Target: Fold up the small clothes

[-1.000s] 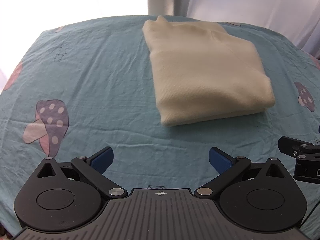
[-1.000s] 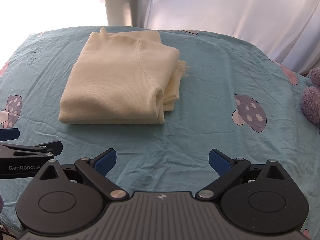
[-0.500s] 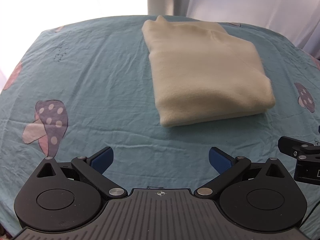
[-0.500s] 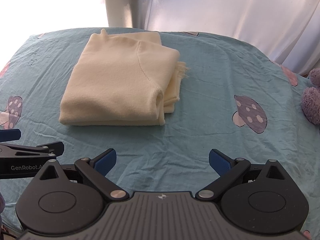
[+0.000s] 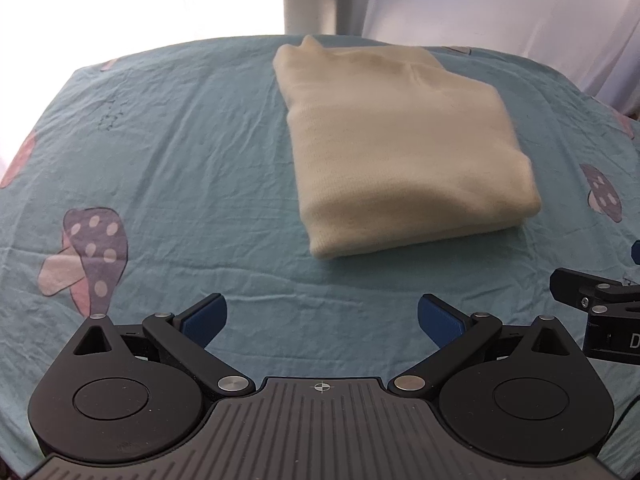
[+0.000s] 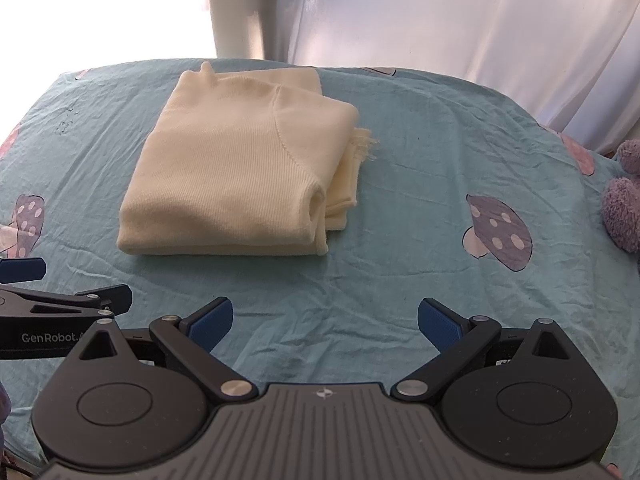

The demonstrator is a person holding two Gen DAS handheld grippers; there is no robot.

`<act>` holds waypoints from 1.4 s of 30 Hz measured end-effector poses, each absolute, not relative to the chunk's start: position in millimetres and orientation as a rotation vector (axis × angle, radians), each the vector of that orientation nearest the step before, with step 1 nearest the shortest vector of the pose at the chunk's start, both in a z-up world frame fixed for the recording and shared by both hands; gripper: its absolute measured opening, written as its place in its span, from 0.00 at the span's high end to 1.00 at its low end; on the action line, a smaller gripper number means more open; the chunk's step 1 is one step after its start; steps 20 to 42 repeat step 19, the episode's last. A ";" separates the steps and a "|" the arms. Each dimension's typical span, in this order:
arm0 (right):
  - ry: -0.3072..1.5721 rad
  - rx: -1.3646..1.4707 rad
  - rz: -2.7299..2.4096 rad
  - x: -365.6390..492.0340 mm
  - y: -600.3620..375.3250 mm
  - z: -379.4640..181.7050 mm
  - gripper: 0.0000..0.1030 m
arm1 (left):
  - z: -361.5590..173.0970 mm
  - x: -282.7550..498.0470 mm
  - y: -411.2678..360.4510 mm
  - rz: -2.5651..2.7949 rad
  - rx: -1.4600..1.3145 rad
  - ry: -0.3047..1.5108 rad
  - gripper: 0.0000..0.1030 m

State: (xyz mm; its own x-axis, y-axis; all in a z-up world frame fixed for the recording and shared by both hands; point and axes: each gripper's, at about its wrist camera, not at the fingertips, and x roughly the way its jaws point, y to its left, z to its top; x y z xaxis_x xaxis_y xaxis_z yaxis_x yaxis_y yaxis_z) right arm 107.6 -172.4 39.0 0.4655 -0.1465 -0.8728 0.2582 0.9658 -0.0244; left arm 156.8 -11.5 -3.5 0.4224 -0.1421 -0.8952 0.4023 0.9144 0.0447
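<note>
A cream knitted sweater lies folded into a thick rectangle on the teal sheet, its stacked edges showing on the right side. My left gripper hovers open over bare sheet in front of the sweater, nothing between its blue pads. My right gripper is open too, held just short of the sweater's near edge and a little to its right. Each gripper shows at the edge of the other's view: the right one and the left one.
The teal bed sheet carries mushroom prints and shallow wrinkles. A purple plush toy sits at the right edge. White curtains and a bright window stand behind the bed.
Both grippers have drawn back and up very slightly, so the sweater sits a touch higher in both views. The sweater itself has not moved.
</note>
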 end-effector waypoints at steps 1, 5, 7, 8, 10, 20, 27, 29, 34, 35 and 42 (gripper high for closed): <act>1.058 0.117 -0.249 107.6 -172.4 39.0 0.04 | -3.6 156.4 -11.8 -0.345 0.273 1.084 0.00; 1.059 0.115 -0.249 107.4 -172.3 39.2 0.04 | -3.3 155.4 -12.6 -0.336 0.290 1.077 0.00; 1.058 0.115 -0.250 107.5 -172.1 39.1 0.04 | -2.3 154.3 -12.9 -0.336 0.298 1.070 0.00; 1.058 0.114 -0.250 107.3 -172.1 39.2 0.04 | -2.3 154.1 -12.9 -0.335 0.299 1.069 0.00; 1.057 0.113 -0.252 107.2 -171.8 39.6 0.04 | -2.5 154.3 -12.7 -0.337 0.299 1.070 0.00; 1.051 0.113 -0.250 106.7 -171.0 40.7 0.04 | -1.8 150.9 -11.5 -0.355 0.300 1.063 0.00; 1.051 0.113 -0.250 106.7 -171.0 40.7 0.04 | -1.8 150.9 -11.5 -0.355 0.300 1.063 0.00; 1.051 0.113 -0.250 106.7 -171.0 40.7 0.04 | -1.8 150.9 -11.5 -0.355 0.300 1.063 0.00; 1.051 0.113 -0.250 106.7 -171.0 40.7 0.04 | -1.8 150.9 -11.5 -0.355 0.300 1.063 0.00; 1.051 0.113 -0.250 106.7 -171.0 40.7 0.04 | -1.8 150.9 -11.5 -0.355 0.300 1.063 0.00; 1.051 0.113 -0.250 106.7 -171.0 40.7 0.04 | -1.8 150.9 -11.5 -0.355 0.300 1.063 0.00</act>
